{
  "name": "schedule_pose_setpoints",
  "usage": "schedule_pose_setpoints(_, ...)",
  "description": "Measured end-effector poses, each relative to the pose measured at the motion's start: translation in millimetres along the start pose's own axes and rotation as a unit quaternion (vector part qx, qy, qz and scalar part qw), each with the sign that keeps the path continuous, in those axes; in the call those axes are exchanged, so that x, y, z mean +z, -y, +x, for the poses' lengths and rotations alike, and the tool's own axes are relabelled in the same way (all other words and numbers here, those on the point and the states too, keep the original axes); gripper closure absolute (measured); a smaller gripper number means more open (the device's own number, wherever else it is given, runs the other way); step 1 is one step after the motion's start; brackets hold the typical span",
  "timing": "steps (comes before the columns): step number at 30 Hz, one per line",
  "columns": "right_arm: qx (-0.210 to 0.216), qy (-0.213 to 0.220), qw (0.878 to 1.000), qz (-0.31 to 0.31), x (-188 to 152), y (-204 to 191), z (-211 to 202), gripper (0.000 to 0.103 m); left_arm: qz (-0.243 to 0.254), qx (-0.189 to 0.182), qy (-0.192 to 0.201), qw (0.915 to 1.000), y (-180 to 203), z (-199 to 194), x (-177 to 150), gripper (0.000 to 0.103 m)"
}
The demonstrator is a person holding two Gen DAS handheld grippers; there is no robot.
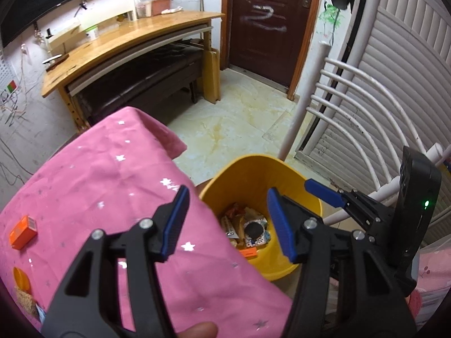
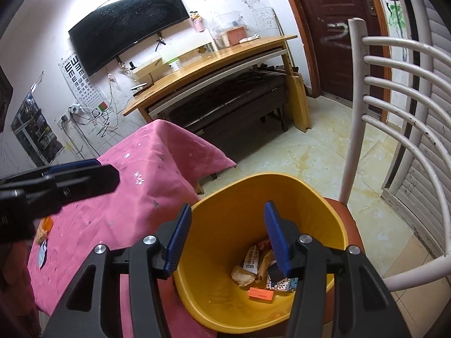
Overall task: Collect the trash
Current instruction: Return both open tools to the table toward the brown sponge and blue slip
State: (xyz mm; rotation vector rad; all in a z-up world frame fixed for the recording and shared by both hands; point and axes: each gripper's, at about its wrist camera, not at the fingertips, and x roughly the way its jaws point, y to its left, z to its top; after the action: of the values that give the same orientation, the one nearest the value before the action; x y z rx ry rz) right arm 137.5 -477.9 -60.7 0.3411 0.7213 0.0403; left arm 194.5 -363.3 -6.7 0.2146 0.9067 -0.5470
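A yellow bin (image 1: 248,174) (image 2: 225,214) stands on a chair seat beside the pink-clothed table (image 1: 112,174) (image 2: 146,174). It holds several wrappers (image 1: 248,225) (image 2: 253,262) and a small orange box (image 2: 260,293). My left gripper (image 1: 228,222) is open and empty over the table edge and bin rim. My right gripper (image 2: 225,239) is open and empty above the bin; it also shows in the left wrist view (image 1: 324,194). An orange box (image 1: 23,231) and more trash (image 1: 24,295) lie on the table's left part.
A white metal chair back (image 2: 394,90) rises right of the bin. A wooden desk (image 1: 126,45) with a dark bench under it stands at the far wall. A brown door (image 1: 267,22) is behind. Tiled floor (image 1: 234,118) lies between.
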Motion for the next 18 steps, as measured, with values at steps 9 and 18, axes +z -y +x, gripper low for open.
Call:
schedule_pose_setpoints(9, 0.019, 0.014, 0.998, -0.052, 14, -57, -12, 0.055, -0.044, 0.014, 0.030, 0.9985, -54, -44, -10, 0.048)
schedule_pose_setpoints(18, 0.051, -0.002, 0.992, -0.118, 14, -135, 3, 0.055, -0.085, 0.051, 0.049, 0.9939, -114, -81, -34, 0.044)
